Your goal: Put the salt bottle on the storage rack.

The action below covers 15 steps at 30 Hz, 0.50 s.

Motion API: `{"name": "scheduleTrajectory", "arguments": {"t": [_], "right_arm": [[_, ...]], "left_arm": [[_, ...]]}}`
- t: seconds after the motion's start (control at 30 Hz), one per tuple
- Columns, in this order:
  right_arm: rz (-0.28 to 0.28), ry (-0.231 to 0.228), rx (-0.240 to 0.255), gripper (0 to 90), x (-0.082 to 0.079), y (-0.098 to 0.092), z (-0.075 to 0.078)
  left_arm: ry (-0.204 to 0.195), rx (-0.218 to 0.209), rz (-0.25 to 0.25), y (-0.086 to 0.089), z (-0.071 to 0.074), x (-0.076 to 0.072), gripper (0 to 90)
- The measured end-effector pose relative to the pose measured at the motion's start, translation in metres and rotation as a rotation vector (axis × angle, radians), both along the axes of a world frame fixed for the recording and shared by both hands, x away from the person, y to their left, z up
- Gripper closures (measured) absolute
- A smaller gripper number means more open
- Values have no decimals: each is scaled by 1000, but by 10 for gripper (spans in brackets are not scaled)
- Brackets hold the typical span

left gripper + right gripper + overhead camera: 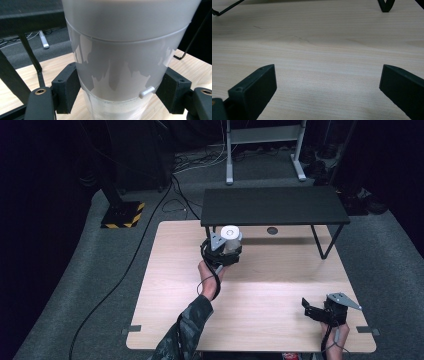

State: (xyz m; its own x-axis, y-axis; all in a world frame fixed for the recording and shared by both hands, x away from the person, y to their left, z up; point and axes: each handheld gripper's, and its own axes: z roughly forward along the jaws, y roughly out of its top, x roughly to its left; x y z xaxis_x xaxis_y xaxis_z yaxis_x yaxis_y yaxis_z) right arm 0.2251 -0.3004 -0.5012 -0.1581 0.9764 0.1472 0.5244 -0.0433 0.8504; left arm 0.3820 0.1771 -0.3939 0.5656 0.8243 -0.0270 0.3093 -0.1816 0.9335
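A grey-white plastic cup [231,234] with a white round top stands upright at the back of the wooden table [280,285], just in front of the black shelf. My left gripper [227,251] is shut on it. In the left gripper view both black pads [67,87] press the cup's frosted wall [125,57] from either side, and a small white nub sticks out low on the right. Its base is out of frame, so I cannot tell whether it rests on the table. My right gripper [312,310] sits near the front right corner, jaws wide open [328,85] over bare wood.
A low black shelf [272,205] on thin legs [325,242] spans the back of the table, with a round cable hole [272,230] beneath it. On the carpet beyond are cables, a yellow-striped stand base [122,215] and a white frame [230,170].
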Motion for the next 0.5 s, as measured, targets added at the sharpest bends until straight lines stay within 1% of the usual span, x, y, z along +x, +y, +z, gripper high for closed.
{"name": "scheduleTrajectory", "arguments": {"t": [0.13, 0.27, 0.5], "right_arm": [[0, 0, -2, 0, 0, 0, 0], [0, 0, -1, 0, 0, 0, 0], [1, 0, -1, 0, 0, 0, 0]], "left_arm": [[-5, 2, 0, 2, 8, 2, 266], [-10, -10, -1, 4, 14, 4, 266], [-15, -10, -4, 5, 27, 7, 266]]}}
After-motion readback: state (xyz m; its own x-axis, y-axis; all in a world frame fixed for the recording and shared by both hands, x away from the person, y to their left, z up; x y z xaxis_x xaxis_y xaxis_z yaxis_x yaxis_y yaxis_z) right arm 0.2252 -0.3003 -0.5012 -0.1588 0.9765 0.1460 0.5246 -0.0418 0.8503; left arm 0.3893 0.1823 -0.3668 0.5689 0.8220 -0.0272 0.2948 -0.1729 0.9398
